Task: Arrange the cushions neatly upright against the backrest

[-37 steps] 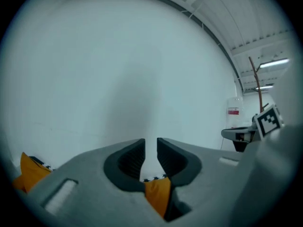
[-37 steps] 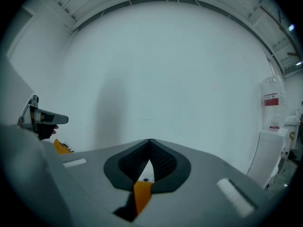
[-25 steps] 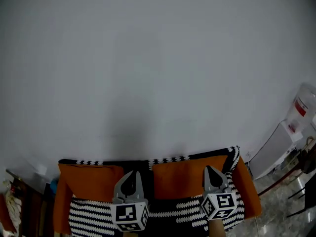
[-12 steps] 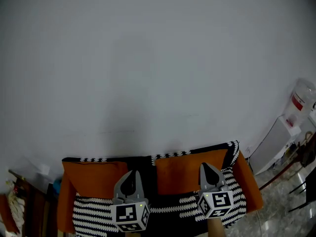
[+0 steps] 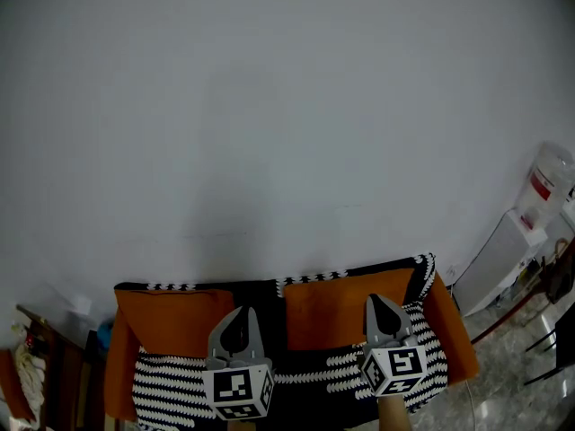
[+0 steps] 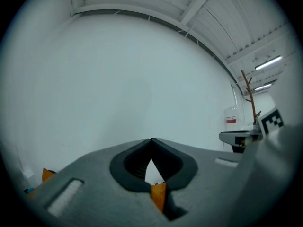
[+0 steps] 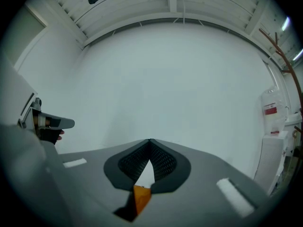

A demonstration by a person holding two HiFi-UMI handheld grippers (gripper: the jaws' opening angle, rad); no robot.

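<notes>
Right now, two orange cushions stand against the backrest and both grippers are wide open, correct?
No: the left gripper and right gripper are shut, tips together, as the two gripper views show. The orange cushions do stand against the backrest.

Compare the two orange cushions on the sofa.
The left cushion has a roughly level top edge, while the right cushion has one that rises toward the right. The left cushion also sits slightly lower in the head view than the right cushion. Both are orange and stand against the backrest, with a dark gap between them.
</notes>
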